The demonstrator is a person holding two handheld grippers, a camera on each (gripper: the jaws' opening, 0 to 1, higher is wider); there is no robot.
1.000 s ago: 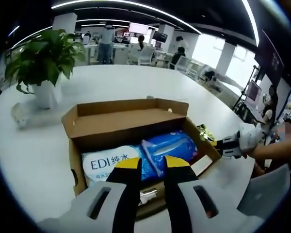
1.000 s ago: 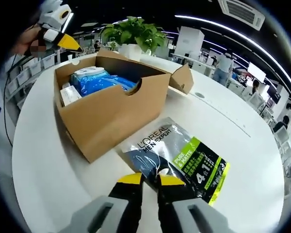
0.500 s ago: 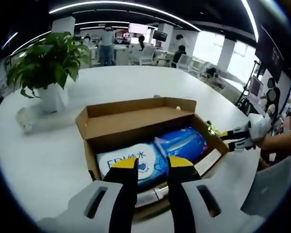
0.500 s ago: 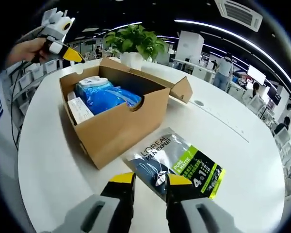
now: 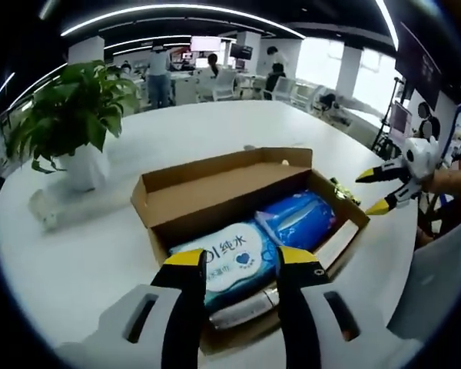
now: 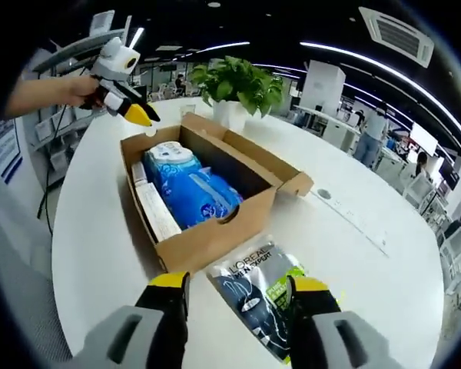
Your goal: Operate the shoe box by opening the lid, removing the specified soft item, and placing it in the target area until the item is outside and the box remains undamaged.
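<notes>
- Here the shoe box [image 6: 207, 223] sits open on the white table [image 6: 353, 246], its lid folded back on the far side, and the L'Oréal sachet pack [image 6: 257, 296] already lies outside it, flat on the table just ahead of and between the right gripper [image 6: 234, 283] jaws.
- The right gripper's jaws stand wide apart with nothing in them, so the pack looks released; the good move from here is probably to lift straight up and away, keeping the tips off the cardboard wall just beyond them.
- The left gripper [image 5: 238, 260] hovers with its jaws parted and empty over the near edge of the box, right above the white wipes pack [image 5: 227, 257]; the blue wipes pack [image 5: 300, 219] lies beyond the right-hand jaw.
- If another soft item is wanted, I would pinch a loose fold of wrapper at the pack's top, not its middle, and draw it upward rather than sideways.
- Dragging against the box walls risks creasing or tearing them.
- The potted plant [image 5: 69, 123] stands well off to the left of the left jaws.
</notes>
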